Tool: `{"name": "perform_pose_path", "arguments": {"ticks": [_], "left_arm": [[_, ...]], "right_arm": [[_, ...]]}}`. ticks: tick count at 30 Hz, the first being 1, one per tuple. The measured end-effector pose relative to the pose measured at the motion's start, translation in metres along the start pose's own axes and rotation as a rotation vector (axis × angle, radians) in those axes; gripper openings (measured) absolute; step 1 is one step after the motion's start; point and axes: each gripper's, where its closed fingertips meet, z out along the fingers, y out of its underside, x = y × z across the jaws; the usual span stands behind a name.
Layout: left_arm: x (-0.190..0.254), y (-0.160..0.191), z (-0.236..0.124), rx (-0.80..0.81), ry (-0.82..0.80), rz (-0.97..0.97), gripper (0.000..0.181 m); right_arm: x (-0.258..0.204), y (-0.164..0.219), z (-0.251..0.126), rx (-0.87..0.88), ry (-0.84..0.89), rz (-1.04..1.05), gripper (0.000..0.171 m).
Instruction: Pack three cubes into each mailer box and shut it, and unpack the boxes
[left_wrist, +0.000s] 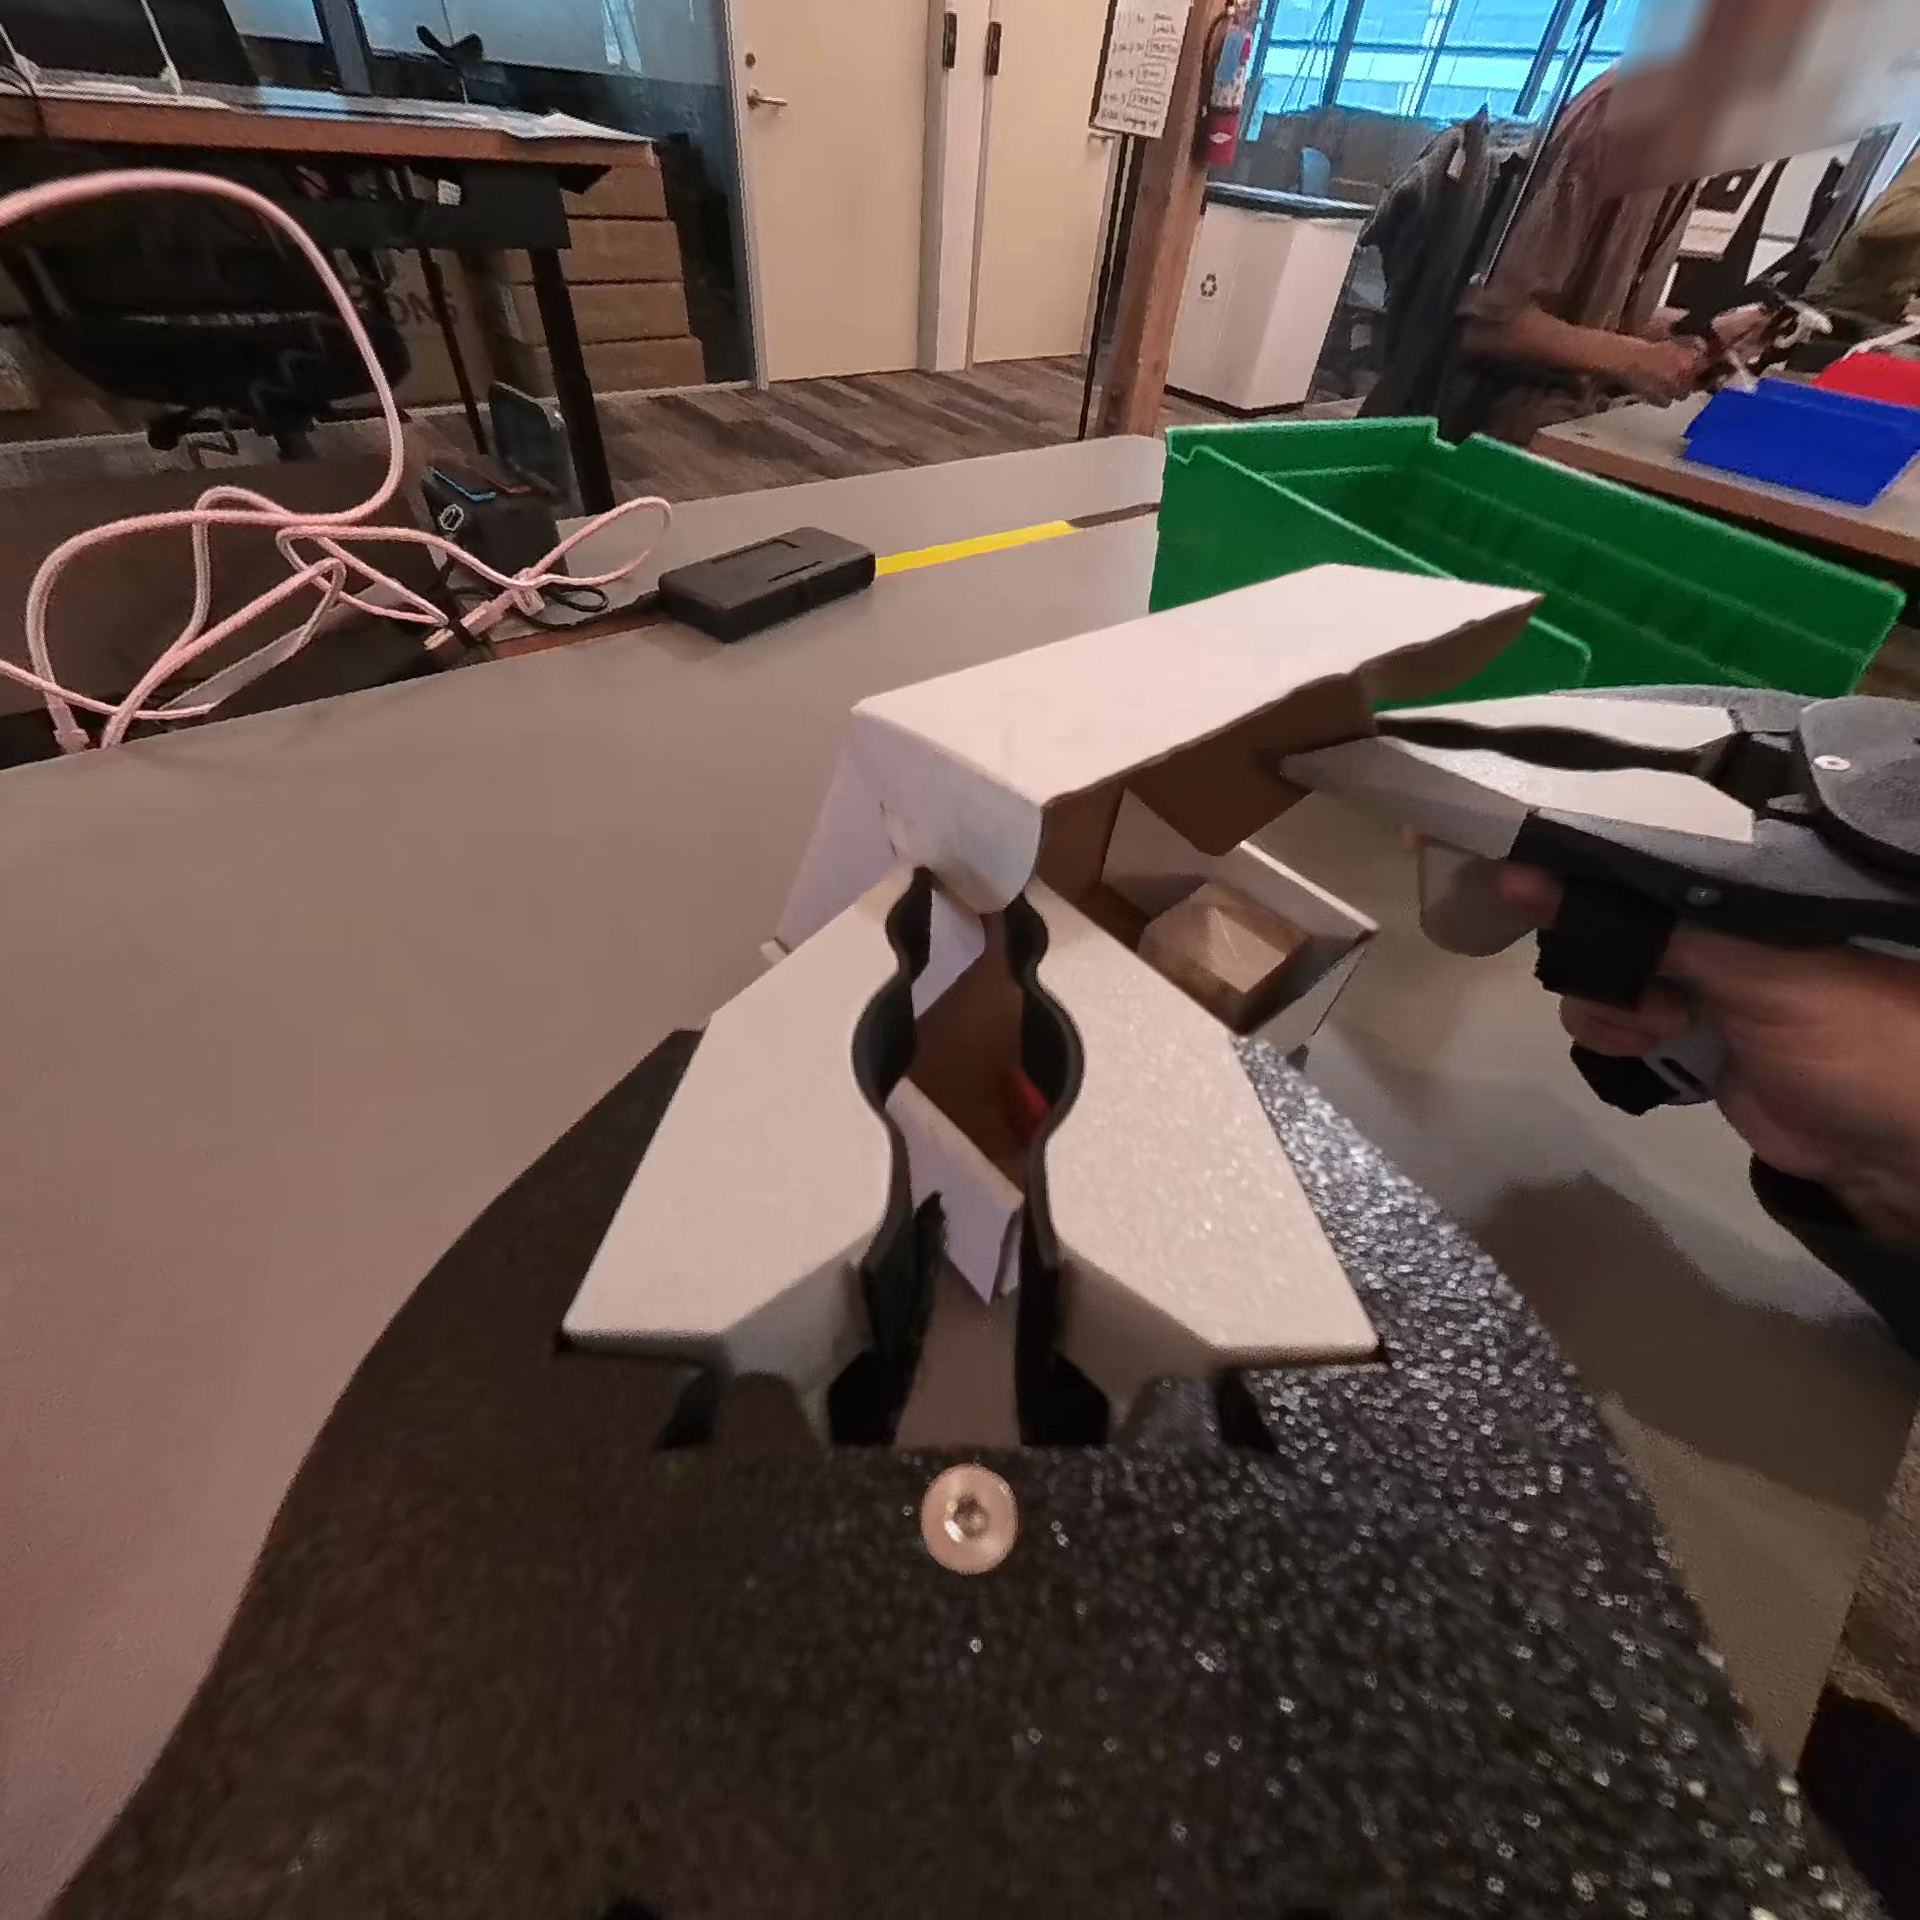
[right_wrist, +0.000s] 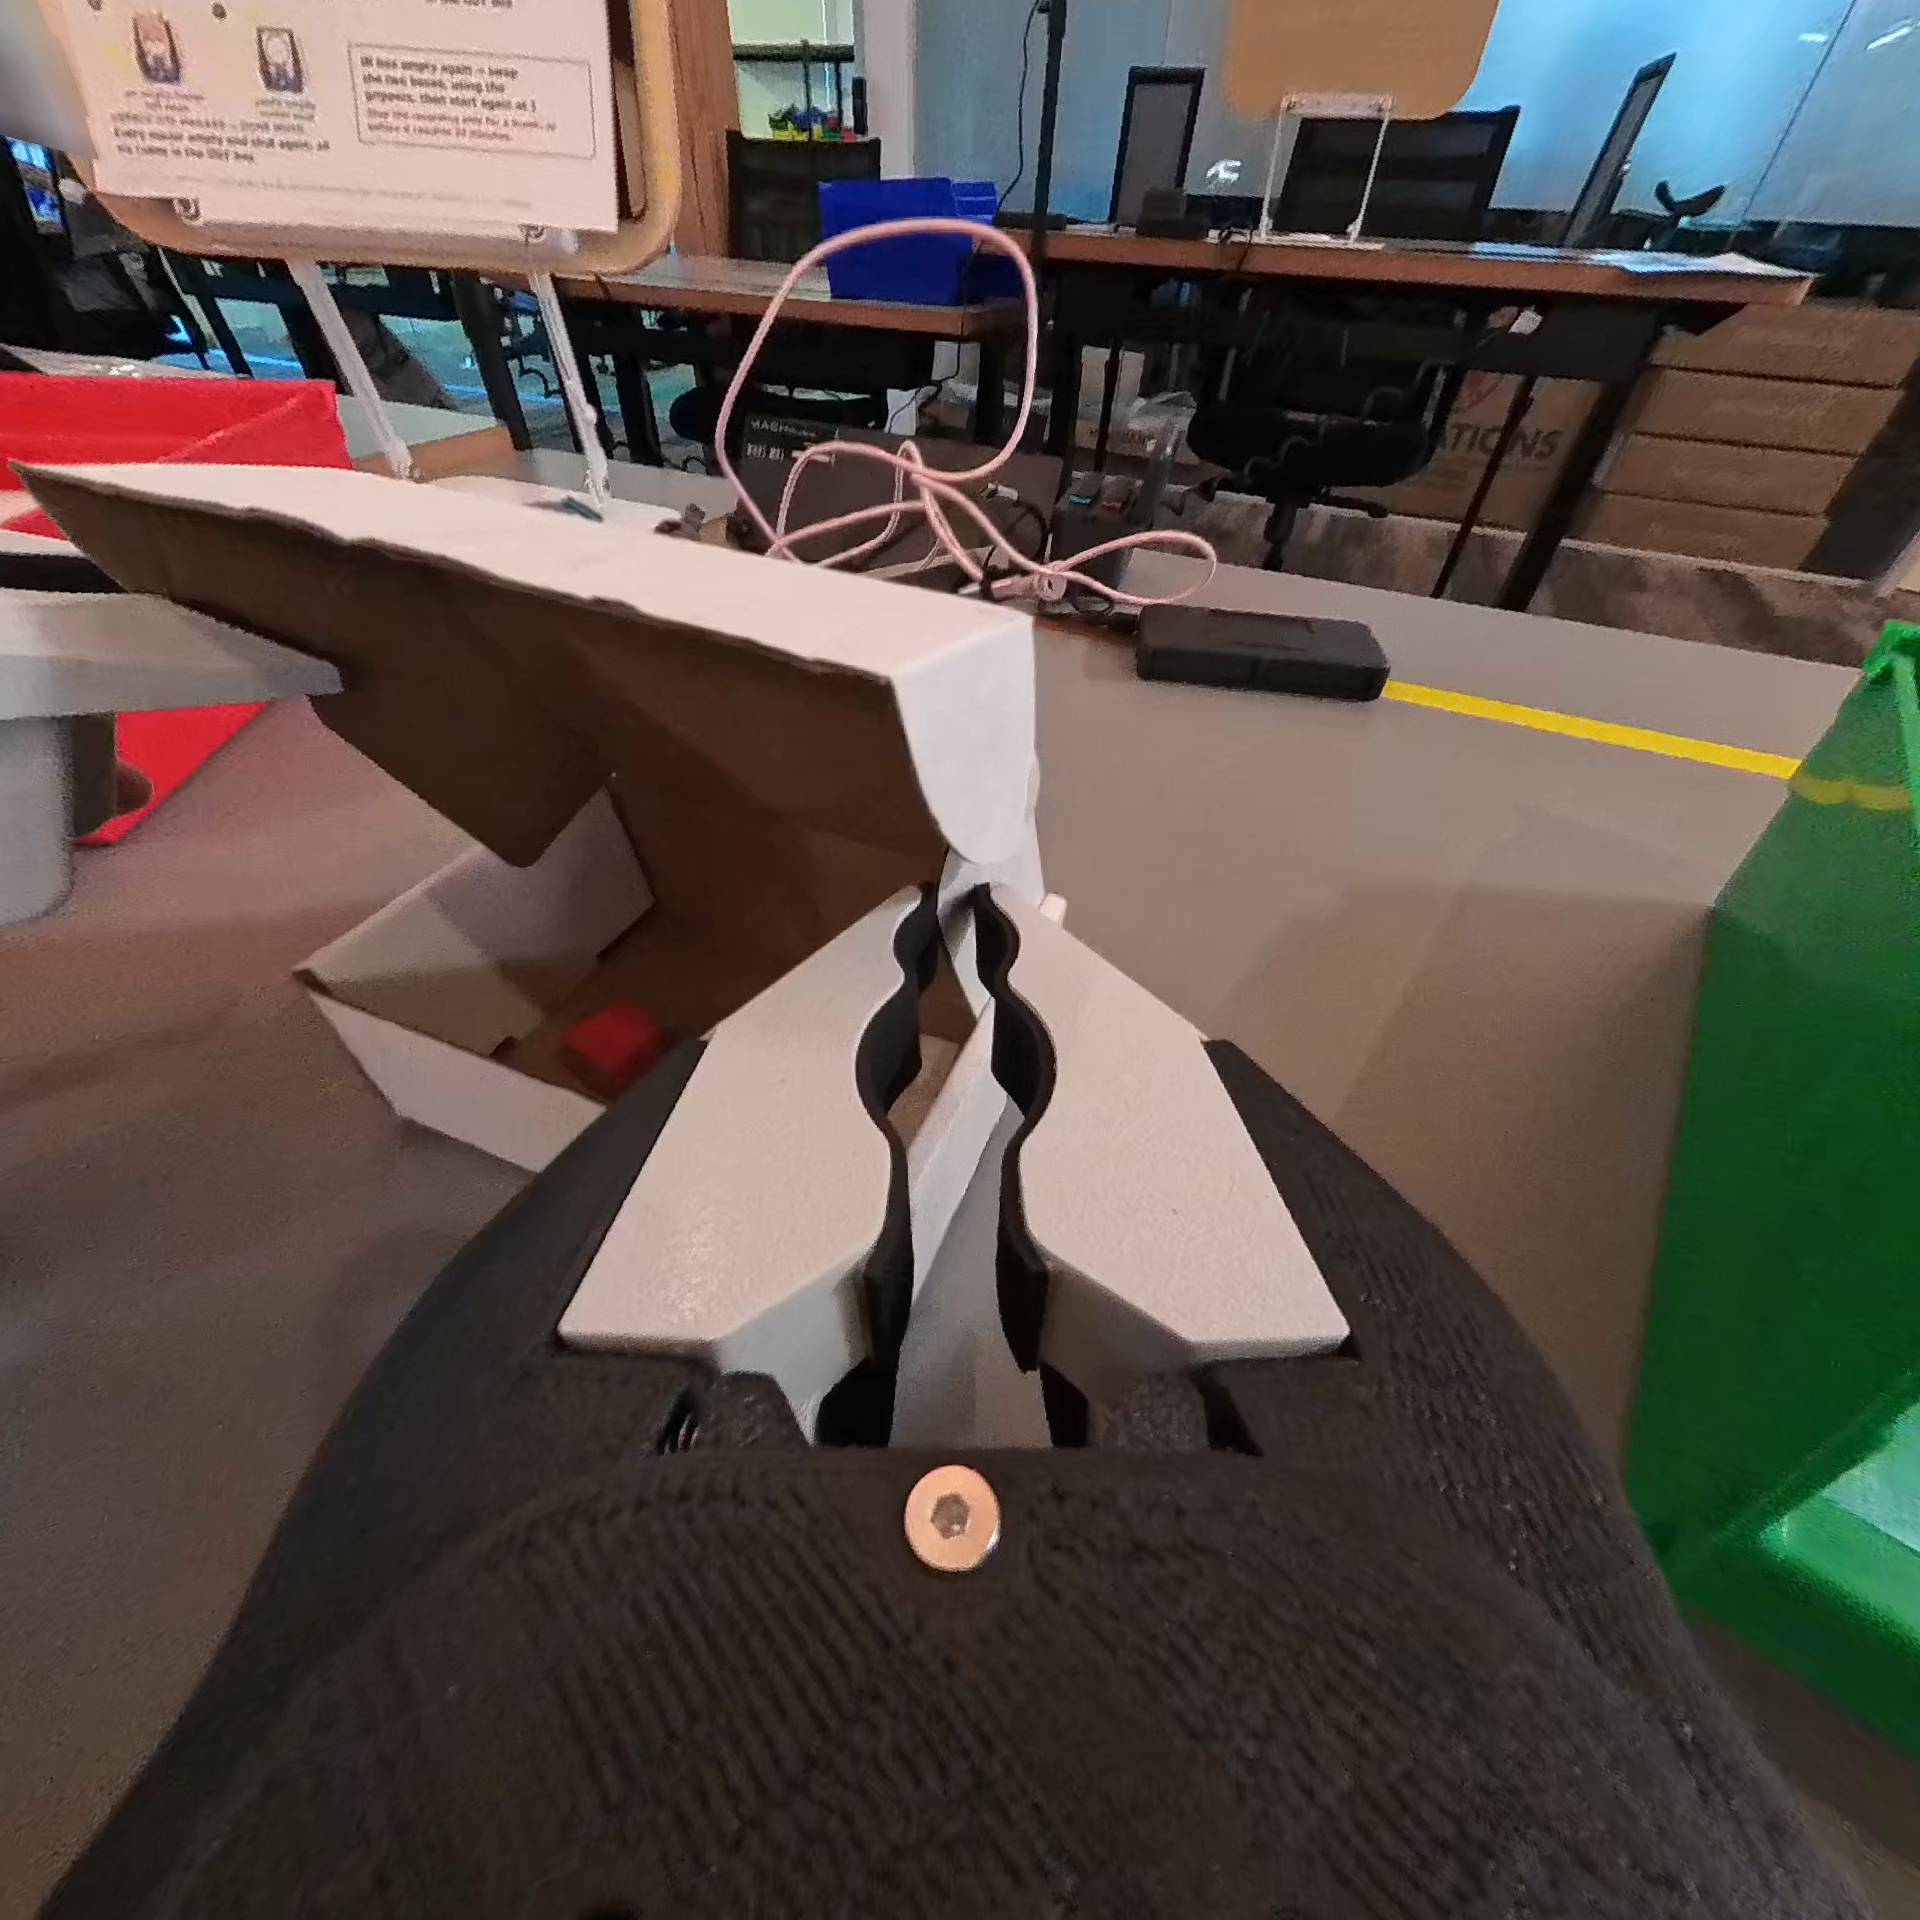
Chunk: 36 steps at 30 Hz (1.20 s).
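Mailer box (left_wrist: 1101, 727), one, white, sits on the grey counter (left_wrist: 416, 883) with lid half raised. Left gripper (left_wrist: 966, 914) pinches the lid's corner fold; right gripper (right_wrist: 956, 904) pinches the opposite corner of the same lid. Cubes visible inside: two, one red cube (right_wrist: 613, 1044) and one tan cube (left_wrist: 1226, 956). Green bin (left_wrist: 1558, 561), one, stands just behind the box.

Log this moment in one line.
left gripper: shut on lid | right gripper: shut on lid | mailer box: half open | inside: red cube, tan cube
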Motion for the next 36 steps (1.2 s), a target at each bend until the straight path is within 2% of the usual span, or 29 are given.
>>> {"name": "perform_pose_path", "arguments": {"ticks": [9,10,12,14,16,21,25,28,30,31,36], "left_arm": [[0.004,0.036,-0.011,-0.127,-0.029,0.139,0.005],[0.005,0.038,-0.013,-0.119,-0.027,0.134,0.009],[0.007,0.041,-0.019,-0.120,-0.020,0.128,0.045],[0.008,0.045,-0.028,-0.122,-0.010,0.127,0.074],[0.007,0.044,-0.035,-0.092,-0.019,0.161,0.081],[0.006,0.033,-0.034,-0.008,-0.105,0.399,0.079],[0.004,0.023,-0.027,0.030,-0.194,0.519,0.063],[0.000,0.024,-0.022,0.024,-0.232,0.518,0.048],[0.000,0.024,-0.023,0.025,-0.239,0.527,0.027],[0.002,0.024,-0.024,0.027,-0.232,0.535,0.013],[0.013,0.034,-0.026,-0.110,-0.147,0.506,0.006]], "right_arm": [[-0.013,0.028,-0.010,-0.073,-0.041,-0.027,0.009],[-0.017,0.030,-0.012,-0.083,-0.062,-0.007,0.020],[-0.022,0.035,-0.021,-0.111,-0.093,0.002,0.041],[-0.019,0.038,-0.032,-0.109,-0.069,-0.042,0.050],[-0.011,0.032,-0.043,-0.057,-0.010,-0.105,0.049],[-0.005,0.012,-0.044,0.050,0.101,-0.377,0.044],[-0.005,0.002,-0.035,0.079,0.187,-0.531,0.036],[-0.004,-0.003,-0.033,0.098,0.225,-0.530,0.019],[-0.007,-0.004,-0.034,0.084,0.222,-0.540,0.004],[-0.008,-0.003,-0.035,0.061,0.216,-0.543,0.004],[-0.013,-0.001,-0.039,-0.078,0.069,-0.346,0.003]]}}
